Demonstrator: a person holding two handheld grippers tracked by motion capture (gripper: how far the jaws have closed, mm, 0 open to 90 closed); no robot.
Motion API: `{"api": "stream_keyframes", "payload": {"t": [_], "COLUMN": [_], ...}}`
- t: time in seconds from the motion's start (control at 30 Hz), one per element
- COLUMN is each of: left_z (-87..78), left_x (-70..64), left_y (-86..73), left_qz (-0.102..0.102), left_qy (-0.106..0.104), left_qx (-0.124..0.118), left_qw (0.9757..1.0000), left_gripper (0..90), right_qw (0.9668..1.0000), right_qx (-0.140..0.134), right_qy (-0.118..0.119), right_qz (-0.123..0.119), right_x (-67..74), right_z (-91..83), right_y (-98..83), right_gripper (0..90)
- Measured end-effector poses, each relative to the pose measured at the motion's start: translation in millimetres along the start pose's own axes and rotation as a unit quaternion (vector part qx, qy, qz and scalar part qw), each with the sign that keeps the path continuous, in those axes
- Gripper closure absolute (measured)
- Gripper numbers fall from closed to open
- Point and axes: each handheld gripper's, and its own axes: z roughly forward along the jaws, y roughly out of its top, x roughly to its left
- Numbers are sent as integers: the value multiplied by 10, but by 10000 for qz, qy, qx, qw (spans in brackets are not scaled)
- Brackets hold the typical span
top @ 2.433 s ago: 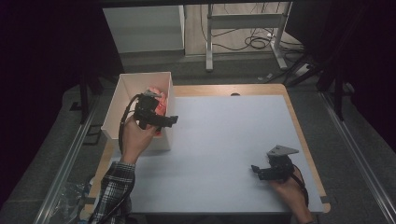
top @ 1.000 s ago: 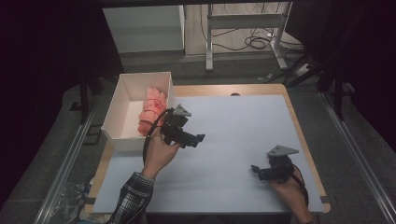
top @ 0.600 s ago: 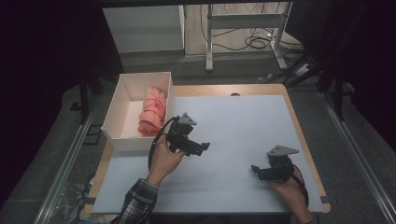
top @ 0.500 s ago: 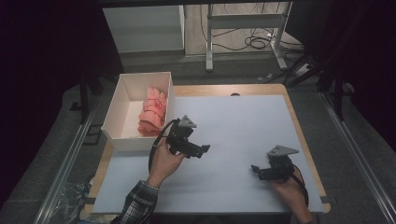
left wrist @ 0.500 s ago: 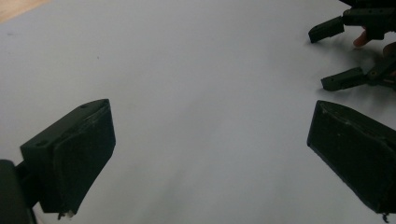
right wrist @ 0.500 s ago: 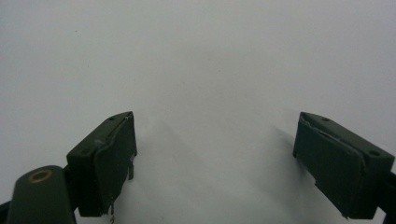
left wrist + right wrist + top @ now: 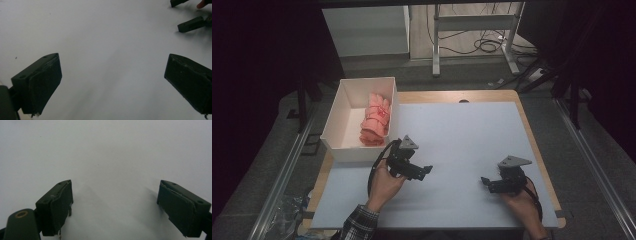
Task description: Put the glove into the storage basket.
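**Both grippers empty; cloth lies in box**

Left gripper [image 7: 424,171]: held over the tabletop [image 7: 472,130] at about 7 o'clock of its centre. Jaws spread wide, nothing between them; in the left gripper view only bare white surface lies in the gap.

Right gripper [image 7: 485,181]: low over the tabletop at about 5 o'clock. Jaws wide apart, nothing held.

Cloth [image 7: 375,120]: pink, rolled, lying inside the white box [image 7: 343,107] against its right wall. The box sits at the tabletop's 10 o'clock corner. The cloth is at roughly 11 o'clock from the left gripper, near but apart from it, and well apart from the right gripper.
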Motion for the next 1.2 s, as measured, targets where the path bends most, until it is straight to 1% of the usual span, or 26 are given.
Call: {"api": "stream_keyframes", "payload": {"t": [0.17, 0.37, 0.67, 0.8, 1.13, 1.2], "left_z": [9, 33, 100, 136, 246, 269], "left_x": [14, 11, -5, -2, -6, -11], "left_y": [-123, -242, -409, -489, -631, -651], "left_qz": [-95, -108, -58, -81, -38, -55], "left_qy": [-34, -45, -19, -24, -7, -3], "left_qx": [-14, -21, 32, 69, 171, 202], "left_qw": [9999, 9999, 10000, 9999, 9998, 9998], "left_gripper": [16, 16, 16, 16, 16, 15], "right_qw": [10000, 10000, 10000, 10000, 10000, 10000], "right_qx": [1, 0, -1, -1, 3, 3], "right_qy": [0, -1, -5, -5, -5, -5], "right_qz": [-2, -3, -3, -2, 6, 5], "right_x": [0, 0, 0, 0, 2, 1], "right_z": [0, 0, 0, 0, 0, 0], "right_y": [0, 0, 0, 0, 1, 1], "right_gripper": [136, 136, 136, 135, 136, 136]}}
